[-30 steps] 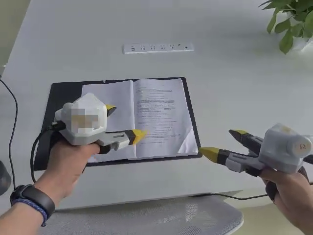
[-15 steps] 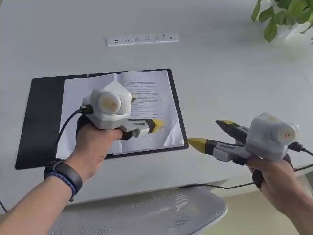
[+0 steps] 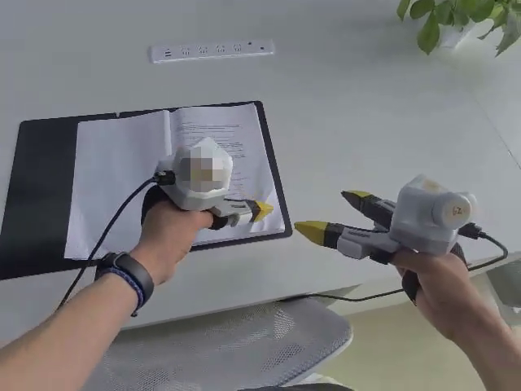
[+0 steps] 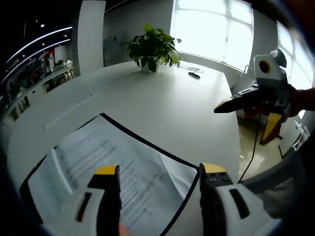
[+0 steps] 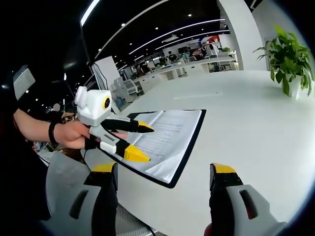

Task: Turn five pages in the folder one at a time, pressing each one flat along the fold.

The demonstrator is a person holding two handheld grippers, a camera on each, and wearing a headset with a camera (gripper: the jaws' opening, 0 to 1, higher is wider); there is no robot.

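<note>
As seen from the head view, broad white desk [image 3: 366,122] across most of the scene. Beneath its near edge, grey mesh chair [image 3: 244,342]. On the left part of the desk, black folder [image 3: 32,204], lying open and flat, two white pages [image 3: 236,155] of printed text facing up. Left gripper [image 5: 142,142], jaws spread wide and holding nothing, poised over the near right corner of the right-hand page; contact with the paper impossible to tell. Right gripper [image 3: 328,213], likewise wide and empty, off to the right of the folder, apart from it, at the desk's front edge. At the far right corner, potted plant [image 3: 444,20]. Beyond the folder, white power strip [image 3: 212,50].
</note>
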